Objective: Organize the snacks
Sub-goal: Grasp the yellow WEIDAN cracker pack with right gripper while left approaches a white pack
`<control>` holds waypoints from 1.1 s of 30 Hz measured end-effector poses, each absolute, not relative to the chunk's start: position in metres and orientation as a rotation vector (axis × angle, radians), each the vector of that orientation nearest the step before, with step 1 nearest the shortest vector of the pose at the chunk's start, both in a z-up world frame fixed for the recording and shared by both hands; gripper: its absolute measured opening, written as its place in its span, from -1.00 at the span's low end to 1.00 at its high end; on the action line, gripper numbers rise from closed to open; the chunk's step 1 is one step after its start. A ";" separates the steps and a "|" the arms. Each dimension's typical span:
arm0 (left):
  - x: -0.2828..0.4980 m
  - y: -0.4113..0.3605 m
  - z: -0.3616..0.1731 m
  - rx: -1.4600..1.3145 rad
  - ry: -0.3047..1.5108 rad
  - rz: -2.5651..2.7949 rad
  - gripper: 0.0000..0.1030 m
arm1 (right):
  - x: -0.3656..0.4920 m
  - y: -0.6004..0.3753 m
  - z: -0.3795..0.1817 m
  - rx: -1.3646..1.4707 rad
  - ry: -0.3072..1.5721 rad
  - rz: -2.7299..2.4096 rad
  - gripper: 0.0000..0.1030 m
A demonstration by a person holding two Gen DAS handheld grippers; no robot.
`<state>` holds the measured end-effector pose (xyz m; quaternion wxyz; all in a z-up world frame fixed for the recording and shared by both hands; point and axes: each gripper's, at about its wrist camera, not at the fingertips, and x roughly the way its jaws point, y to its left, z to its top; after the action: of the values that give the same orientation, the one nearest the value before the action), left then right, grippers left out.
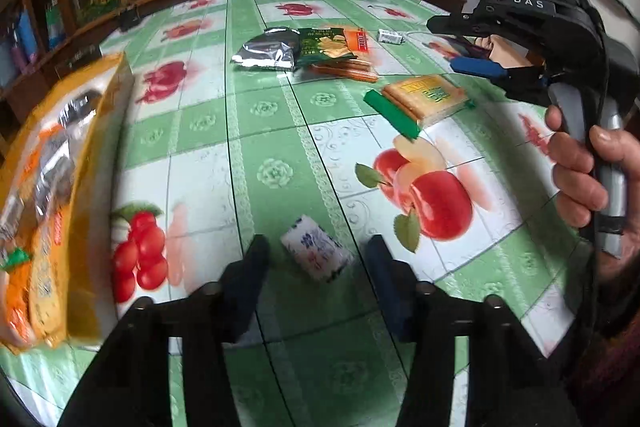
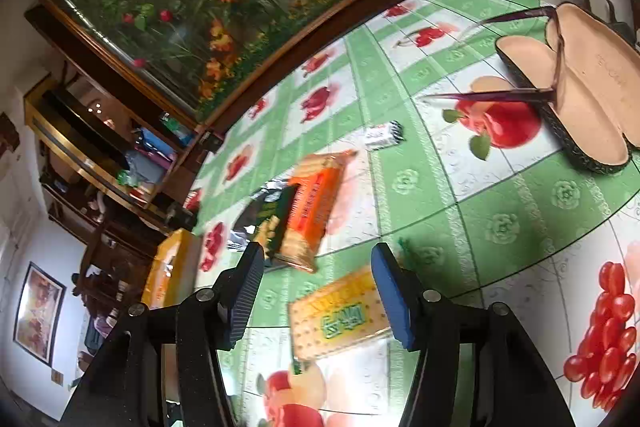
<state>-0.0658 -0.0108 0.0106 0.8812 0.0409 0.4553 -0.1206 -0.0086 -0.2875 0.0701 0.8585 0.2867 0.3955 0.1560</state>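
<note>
My left hand-held gripper point(image 1: 316, 267) spread, straddling small white snack pack point(image 1: 315, 253) on table point(image 1: 280, 131), pads not touching. My right hand-held gripper point(image 2: 318, 291) spread over yellow cracker pack point(image 2: 340, 319). Step: approach. Next, likely: lower, pinch, carry left to orange box point(image 1: 86, 187).

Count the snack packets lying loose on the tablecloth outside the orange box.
5: white candy between the left gripper's fingers, yellow cracker pack, and a far pile of silver bag, green bag, orange pack. Others may hide beneath.

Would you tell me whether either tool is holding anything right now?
Neither. The left tool stands open around the small white packet; the right tool is open above the yellow cracker pack.
</note>
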 end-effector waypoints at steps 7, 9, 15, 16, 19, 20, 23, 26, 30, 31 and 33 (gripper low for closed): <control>-0.036 -0.002 0.013 0.069 0.945 -0.222 -0.32 | -0.007 -0.279 0.063 0.523 0.880 0.289 0.19; -0.023 0.004 0.012 0.036 0.945 -0.220 -0.38 | -0.011 -0.273 0.064 0.488 0.885 0.300 0.20; -0.018 0.023 0.018 -0.090 0.967 -0.262 -0.37 | -0.055 -0.242 0.063 0.364 0.965 0.513 0.25; -0.021 0.025 0.020 -0.095 0.964 -0.261 -0.32 | -0.065 -0.236 0.064 0.328 0.977 0.575 0.26; -0.028 0.034 0.024 -0.128 0.965 -0.272 0.04 | -0.084 -0.226 0.075 0.192 0.943 0.639 0.26; -0.031 0.035 0.026 -0.135 0.961 -0.284 0.06 | -0.088 -0.224 0.081 0.106 0.899 0.624 0.29; -0.042 0.034 0.032 -0.127 0.954 -0.304 0.11 | -0.079 -0.224 0.088 -0.026 0.855 0.546 0.35; -0.050 0.028 0.031 -0.106 0.973 -0.332 0.42 | -0.060 -0.221 0.085 -0.063 0.885 0.568 0.35; -0.058 0.013 0.023 -0.010 0.983 -0.313 0.42 | -0.040 -0.203 0.076 -0.141 0.903 0.559 0.35; -0.058 0.012 0.021 0.004 0.987 -0.306 0.42 | -0.038 -0.199 0.073 -0.156 0.900 0.554 0.35; -0.056 0.010 0.017 0.022 1.003 -0.296 0.35 | -0.034 -0.192 0.066 -0.175 0.905 0.546 0.35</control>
<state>-0.0558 0.0097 0.0168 0.8663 0.0107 0.4790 -0.1416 -0.0343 -0.1919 0.0656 0.8599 -0.0833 0.4314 0.2599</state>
